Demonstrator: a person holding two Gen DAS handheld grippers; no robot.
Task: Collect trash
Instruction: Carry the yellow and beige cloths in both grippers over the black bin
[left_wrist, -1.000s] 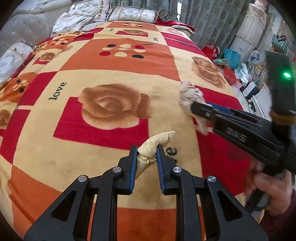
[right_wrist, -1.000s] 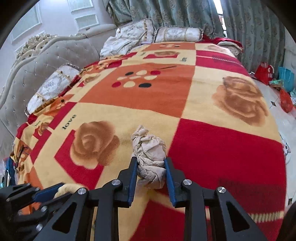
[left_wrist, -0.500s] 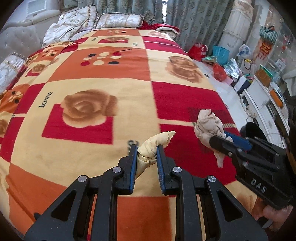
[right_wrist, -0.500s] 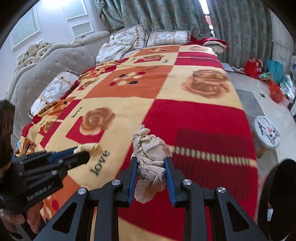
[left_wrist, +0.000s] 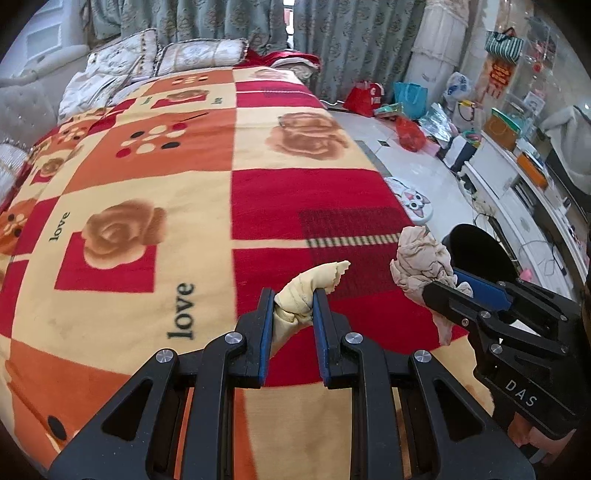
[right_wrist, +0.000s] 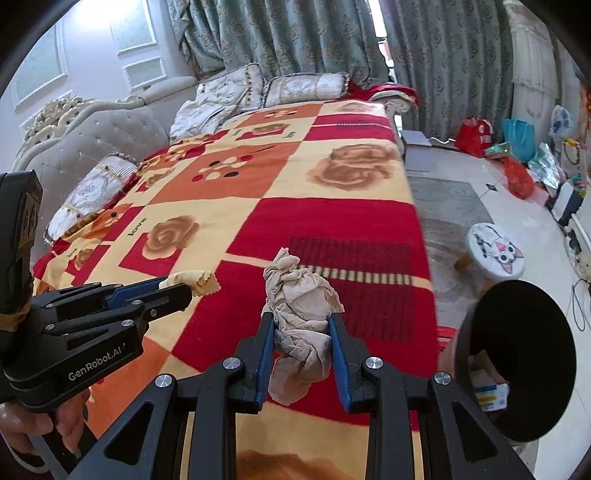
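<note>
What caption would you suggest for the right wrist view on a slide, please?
Right gripper holds crumpled paper over the blanket, bin at right.

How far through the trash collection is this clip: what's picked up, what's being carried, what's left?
Done: both pieces are off the blanket. In hand: the left gripper clamps a yellowish wad, and the right gripper clamps a crumpled beige tissue. Left: dropping both into the black bin beside the bed, which already holds some items. No other trash shows on the blanket.
</note>
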